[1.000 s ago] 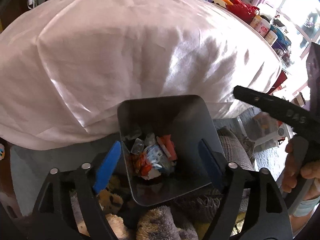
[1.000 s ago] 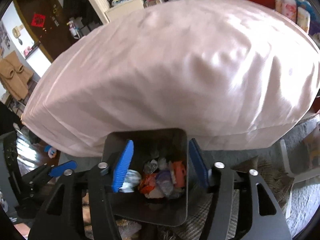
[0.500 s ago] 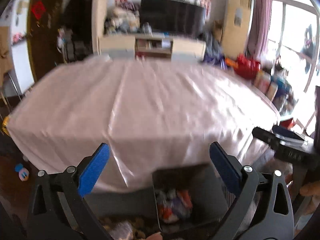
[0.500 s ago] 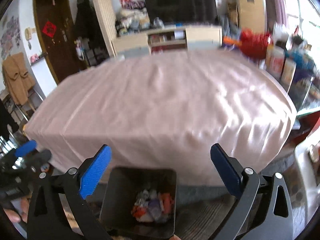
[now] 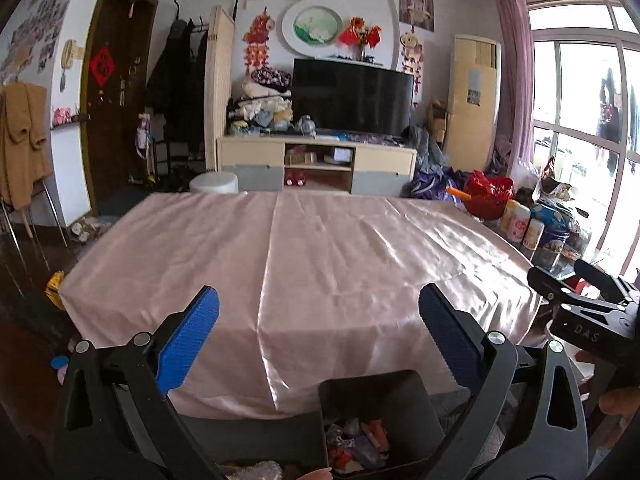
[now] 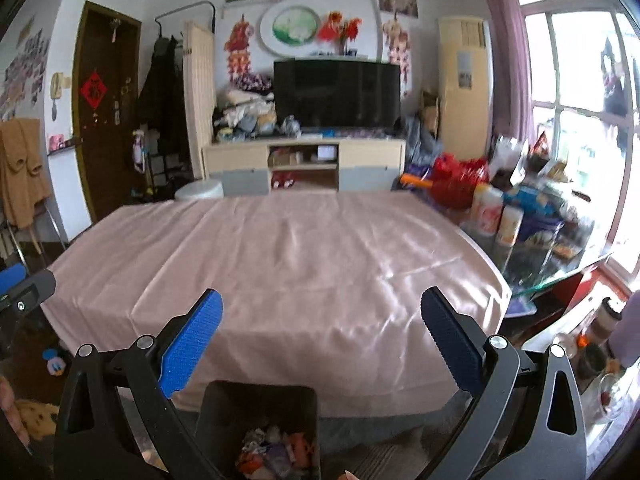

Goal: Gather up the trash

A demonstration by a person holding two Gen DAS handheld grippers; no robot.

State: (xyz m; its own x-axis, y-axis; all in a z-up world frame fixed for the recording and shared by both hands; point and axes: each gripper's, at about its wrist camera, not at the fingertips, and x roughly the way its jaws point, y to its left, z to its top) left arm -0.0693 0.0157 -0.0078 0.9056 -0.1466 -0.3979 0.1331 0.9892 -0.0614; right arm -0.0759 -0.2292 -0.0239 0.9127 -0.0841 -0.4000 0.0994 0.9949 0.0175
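Jaws apart, empty — left gripper [image 5: 319, 332], right gripper [image 6: 321, 334]; bin [image 5: 372, 396] trash [image 6: 276, 454] below; left view alone shows right gripper.

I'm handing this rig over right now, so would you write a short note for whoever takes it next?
Left gripper: open, nothing between the jaws.
Right gripper: open, nothing between the jaws.
Both have just opened wide.
Trash bin: on the floor at the near edge of the table, below both grippers, with mixed wrappers in the bottom.
Table: pink cloth, no trash visible on top.
Done: the visible trash is in the bin.
Left: I see nothing more to collect on the table; check the floor and the cluttered side table, which these views do not settle.
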